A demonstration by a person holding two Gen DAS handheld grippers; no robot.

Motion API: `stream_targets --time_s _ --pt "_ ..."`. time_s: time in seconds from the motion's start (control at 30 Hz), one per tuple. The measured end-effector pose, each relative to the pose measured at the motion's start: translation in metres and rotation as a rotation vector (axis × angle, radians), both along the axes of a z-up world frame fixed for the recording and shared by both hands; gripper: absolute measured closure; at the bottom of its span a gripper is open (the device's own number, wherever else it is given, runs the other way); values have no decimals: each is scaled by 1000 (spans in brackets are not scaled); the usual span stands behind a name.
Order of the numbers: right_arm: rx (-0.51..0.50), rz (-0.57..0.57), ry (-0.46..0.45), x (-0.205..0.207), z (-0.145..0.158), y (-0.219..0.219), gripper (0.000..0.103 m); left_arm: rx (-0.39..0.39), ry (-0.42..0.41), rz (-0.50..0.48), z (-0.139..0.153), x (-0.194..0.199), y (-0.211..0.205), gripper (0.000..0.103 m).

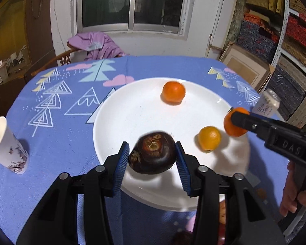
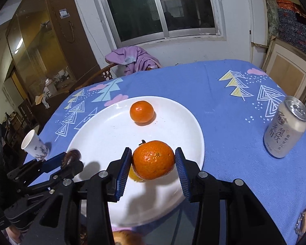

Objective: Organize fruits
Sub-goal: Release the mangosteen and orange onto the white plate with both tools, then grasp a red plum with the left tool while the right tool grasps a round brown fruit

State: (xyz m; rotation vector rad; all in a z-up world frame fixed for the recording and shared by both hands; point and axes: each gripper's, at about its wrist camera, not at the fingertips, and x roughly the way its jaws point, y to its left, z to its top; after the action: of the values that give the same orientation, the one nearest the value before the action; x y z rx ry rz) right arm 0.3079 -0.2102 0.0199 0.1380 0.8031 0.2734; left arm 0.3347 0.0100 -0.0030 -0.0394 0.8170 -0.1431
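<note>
Above the white plate (image 1: 120, 126), each gripper carries one fruit for sorting: left gripper (image 1: 152, 155) jaws pinch a dark chestnut (image 1: 153, 153) over the near rim; right gripper (image 2: 153, 161) jaws pinch a tangerine (image 2: 153, 159) beside two oranges resting there.

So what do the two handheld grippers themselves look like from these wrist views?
Both match: the left gripper and right gripper have matte black angular linkage arms with round silver pivot pins, ending in flat fingers faced with blue ribbed pads. Raised lettering marks the right gripper's black body in the left wrist view. No cables are visible.
</note>
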Motion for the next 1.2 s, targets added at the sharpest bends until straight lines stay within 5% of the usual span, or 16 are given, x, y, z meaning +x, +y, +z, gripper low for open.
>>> stream_targets --time_s 0.33,0.53,0.8,1.03,1.2 --pt "-4 -39 35 13 -16 -9 56 -14 16 10 -10 8 8 57" --pt "36 -37 -35 -3 17 -12 56 -10 -22 39 6 -3 13 46" --pt "-12 38 -217 -101 72 -7 33 60 -130 49 39 -86 17 33" --pt "-134 17 -280 -196 33 -26 19 145 -176 38 19 -187 19 23" --pt "-117 -31 -253 -211 20 -49 16 144 -150 -2 1 -230 19 19"
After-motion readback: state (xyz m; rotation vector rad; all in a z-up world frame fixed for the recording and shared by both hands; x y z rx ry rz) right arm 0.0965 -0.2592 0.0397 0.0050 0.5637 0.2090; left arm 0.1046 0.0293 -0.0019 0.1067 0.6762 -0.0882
